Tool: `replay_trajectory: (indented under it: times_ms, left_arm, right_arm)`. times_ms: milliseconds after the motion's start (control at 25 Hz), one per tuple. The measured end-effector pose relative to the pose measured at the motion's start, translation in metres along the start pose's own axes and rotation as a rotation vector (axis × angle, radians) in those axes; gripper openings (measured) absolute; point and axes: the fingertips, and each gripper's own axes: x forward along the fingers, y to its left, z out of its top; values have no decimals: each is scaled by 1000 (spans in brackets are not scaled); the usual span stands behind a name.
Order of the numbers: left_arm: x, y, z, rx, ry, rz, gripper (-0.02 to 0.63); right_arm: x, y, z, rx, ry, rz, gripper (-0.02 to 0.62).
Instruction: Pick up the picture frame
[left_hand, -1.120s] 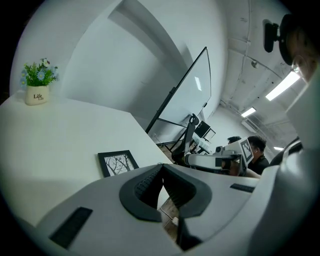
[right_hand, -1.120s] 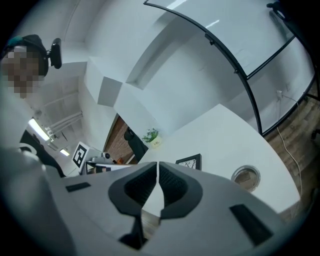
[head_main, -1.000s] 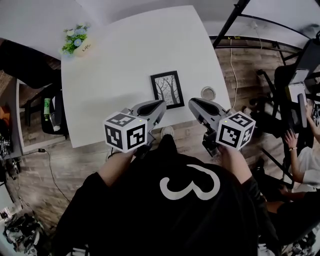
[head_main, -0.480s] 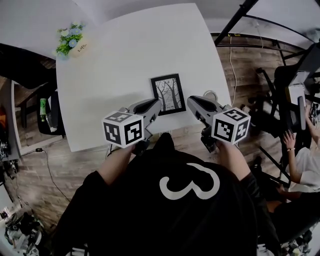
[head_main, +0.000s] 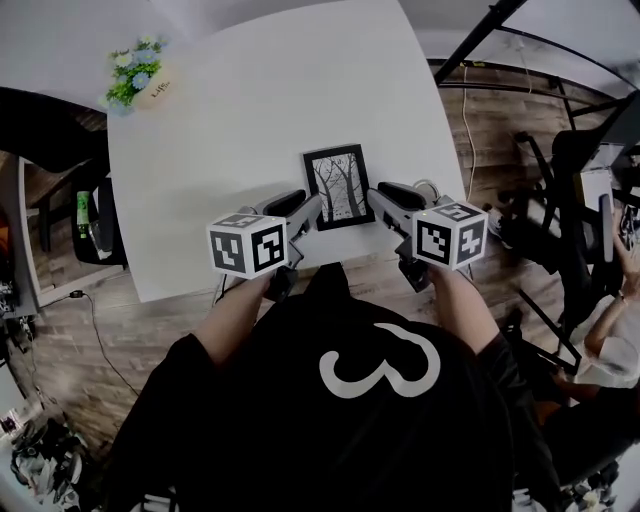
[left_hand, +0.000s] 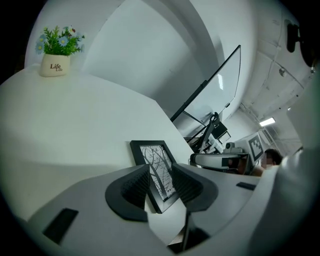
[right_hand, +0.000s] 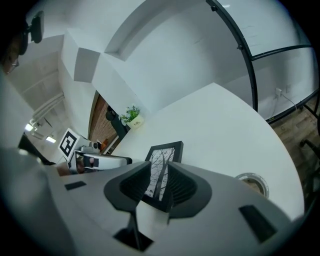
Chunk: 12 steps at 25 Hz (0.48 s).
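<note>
A black picture frame (head_main: 336, 186) with a bare-trees print lies flat near the front edge of the white table (head_main: 250, 110). My left gripper (head_main: 315, 207) sits at the frame's near left corner and my right gripper (head_main: 378, 197) at its near right side. In the left gripper view, the frame (left_hand: 152, 155) shows through the gap of the left gripper (left_hand: 161, 187), whose jaws are opening; the pads do not press on it. In the right gripper view, the frame (right_hand: 167, 152) shows likewise between the opening jaws of the right gripper (right_hand: 159, 186), untouched.
A small potted plant (head_main: 140, 82) stands at the table's far left corner. A round lid-like disc (right_hand: 252, 182) lies on the table just right of the right gripper. Black stand legs and chairs (head_main: 560, 190) crowd the floor to the right.
Both grippers have come forward and down from the table's front edge to the frame's near corners. Their jaws, shut before, now stand apart.
</note>
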Motion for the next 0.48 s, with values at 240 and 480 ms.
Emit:
replay_trajectory:
  times_ms: [240, 480]
  left_arm:
    - [14, 13, -8, -67, 29, 26, 173]
    - [25, 20, -14, -86, 46, 53, 178]
  right_arm:
    - [18, -13, -12, -14, 66, -43, 126]
    - [27, -24, -19, -32, 114, -92, 126]
